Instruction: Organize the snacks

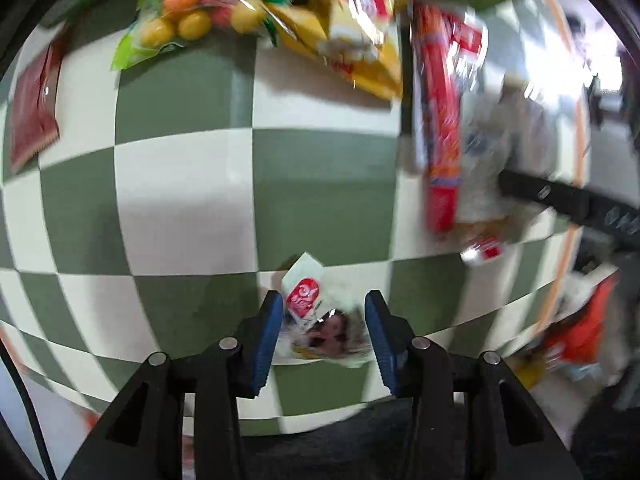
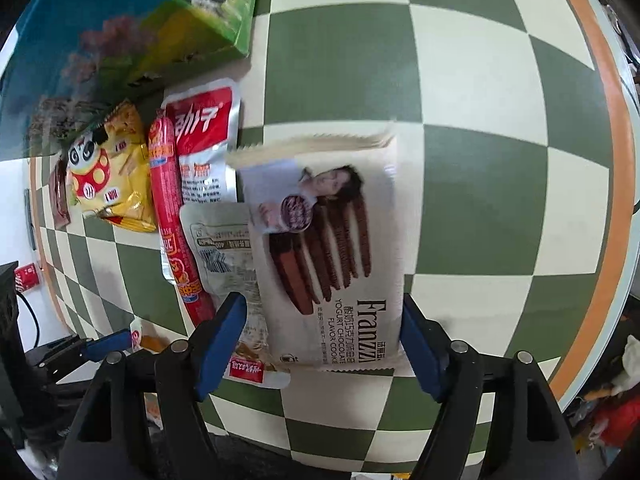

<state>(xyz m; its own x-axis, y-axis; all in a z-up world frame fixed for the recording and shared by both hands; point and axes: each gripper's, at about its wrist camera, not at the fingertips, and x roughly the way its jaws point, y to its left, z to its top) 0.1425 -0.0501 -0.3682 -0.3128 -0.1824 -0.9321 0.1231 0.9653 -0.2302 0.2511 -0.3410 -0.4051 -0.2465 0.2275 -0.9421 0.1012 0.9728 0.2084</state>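
In the left wrist view my left gripper holds a small pale-green snack packet between its blue pads, above the checkered table. In the right wrist view my right gripper is open wide around the near end of a Franzzi cookie pack lying flat on the table. A red sausage stick, a red-and-white pouch and a grey pouch lie in a row to its left. My right gripper's finger also shows in the left wrist view.
A yellow panda snack bag and a colourful milk carton box sit at the far left. In the left wrist view, a fruit-candy bag and a dark red packet lie farther back. The table's orange rim curves on the right.
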